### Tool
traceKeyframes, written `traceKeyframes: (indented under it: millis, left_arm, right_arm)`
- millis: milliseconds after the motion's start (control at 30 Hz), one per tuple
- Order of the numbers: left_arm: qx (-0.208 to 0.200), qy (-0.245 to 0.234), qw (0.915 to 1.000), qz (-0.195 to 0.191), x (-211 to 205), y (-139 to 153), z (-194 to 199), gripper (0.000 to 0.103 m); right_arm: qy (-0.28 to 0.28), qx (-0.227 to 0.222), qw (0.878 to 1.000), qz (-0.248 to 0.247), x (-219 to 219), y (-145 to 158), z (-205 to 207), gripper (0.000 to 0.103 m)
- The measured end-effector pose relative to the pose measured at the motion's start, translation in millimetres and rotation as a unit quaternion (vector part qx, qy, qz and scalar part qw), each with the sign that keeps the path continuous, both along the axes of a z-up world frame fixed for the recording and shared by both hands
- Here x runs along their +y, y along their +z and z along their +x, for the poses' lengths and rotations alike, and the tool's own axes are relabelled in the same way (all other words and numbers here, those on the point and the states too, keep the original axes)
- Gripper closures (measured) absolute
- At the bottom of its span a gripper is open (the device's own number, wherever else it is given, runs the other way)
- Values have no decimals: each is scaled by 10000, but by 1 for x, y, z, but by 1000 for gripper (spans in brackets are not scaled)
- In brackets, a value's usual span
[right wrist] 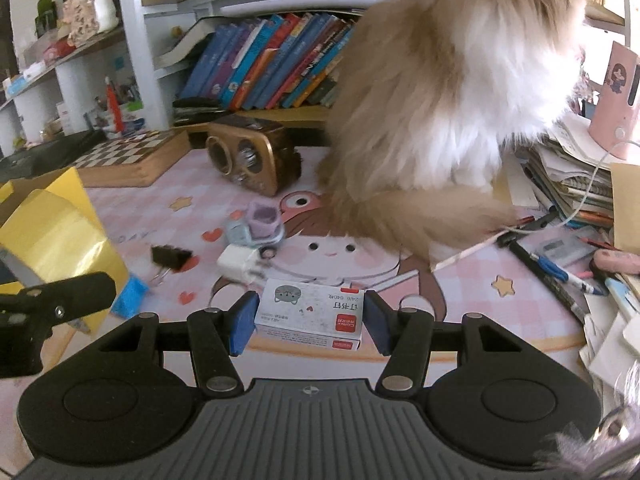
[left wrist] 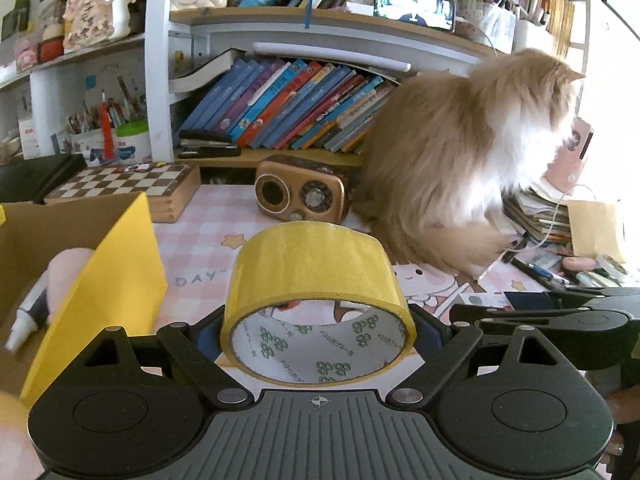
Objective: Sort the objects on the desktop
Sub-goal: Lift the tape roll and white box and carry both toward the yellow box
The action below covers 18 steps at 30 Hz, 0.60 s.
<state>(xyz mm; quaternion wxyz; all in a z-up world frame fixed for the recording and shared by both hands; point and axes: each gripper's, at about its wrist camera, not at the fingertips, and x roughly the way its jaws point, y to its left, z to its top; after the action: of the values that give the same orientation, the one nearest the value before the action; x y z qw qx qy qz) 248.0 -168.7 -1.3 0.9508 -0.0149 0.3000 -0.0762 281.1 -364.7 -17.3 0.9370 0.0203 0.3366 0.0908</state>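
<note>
Left wrist: left gripper point(left wrist: 318, 332) pinches yellow tape roll point(left wrist: 316, 280); right gripper point(right wrist: 310, 326) pinches staple box point(right wrist: 310, 314).

both tools point(left wrist: 318, 328) point(right wrist: 310, 322) angled downward, clamped shut.

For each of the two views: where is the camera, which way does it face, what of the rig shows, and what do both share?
Left wrist: on the left gripper, facing forward and down over the desk toward the bookshelf; its fingers clamp a tape roll; the right gripper's finger shows at right.
Right wrist: on the right gripper, facing likewise; its pads grip a staple box; the left gripper's finger shows at left.
Shared: cat, radio, chessboard, yellow box.
</note>
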Motion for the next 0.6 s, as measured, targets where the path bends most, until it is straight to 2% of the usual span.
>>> traceKeyframes:
  millis: [433, 600]
  left_arm:
    - [133, -14, 9995, -303, 44, 1, -56, 12]
    - [146, 17, 9991, -403, 62, 0, -77, 12]
  right_arm:
    - [95, 282, 9995, -50, 31, 1, -72, 49]
    - [135, 222, 9996, -146, 50, 5, -95, 49]
